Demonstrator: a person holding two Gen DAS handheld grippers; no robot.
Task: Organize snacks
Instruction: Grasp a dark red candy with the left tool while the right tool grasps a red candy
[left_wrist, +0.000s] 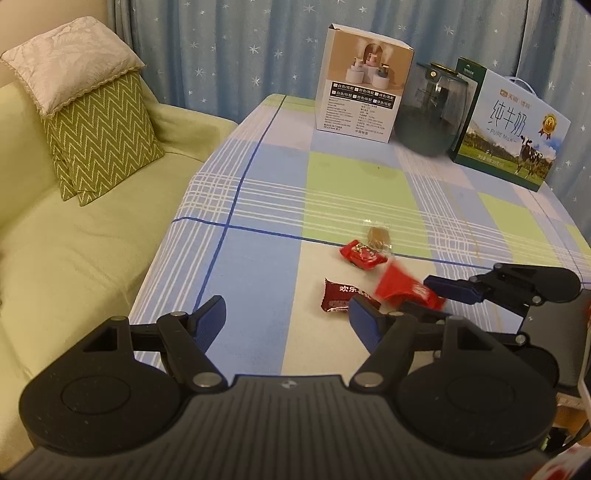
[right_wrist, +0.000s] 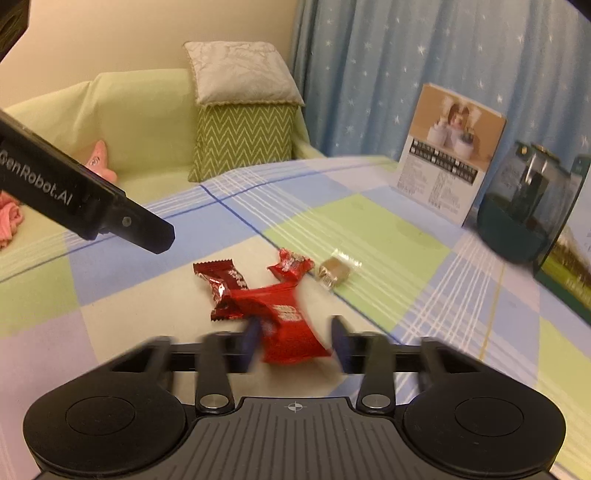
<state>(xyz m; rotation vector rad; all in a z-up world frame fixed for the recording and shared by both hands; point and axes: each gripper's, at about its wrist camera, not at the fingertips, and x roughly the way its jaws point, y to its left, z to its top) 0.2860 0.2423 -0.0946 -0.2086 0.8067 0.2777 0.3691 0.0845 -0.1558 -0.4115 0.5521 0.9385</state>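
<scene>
Several wrapped snacks lie on the checked tablecloth (left_wrist: 266, 192). A bright red packet (right_wrist: 291, 332) lies blurred between my right gripper's (right_wrist: 295, 341) open fingers; whether they touch it I cannot tell. It also shows in the left wrist view (left_wrist: 402, 288). Beside it lie a dark red packet (right_wrist: 221, 284) (left_wrist: 338, 295), a small red candy (right_wrist: 291, 267) (left_wrist: 362, 254) and a brown sweet in clear wrap (right_wrist: 336, 273) (left_wrist: 378, 236). My left gripper (left_wrist: 288, 317) is open and empty, just left of the snacks. The right gripper (left_wrist: 436, 295) reaches in from the right.
A white product box (left_wrist: 360, 85), a dark glass jar (left_wrist: 434, 110) and a milk carton box (left_wrist: 513, 125) stand at the table's far edge. A green sofa (left_wrist: 74, 240) with cushions (left_wrist: 96, 140) runs along the left. The left gripper's body (right_wrist: 85, 203) crosses the right wrist view.
</scene>
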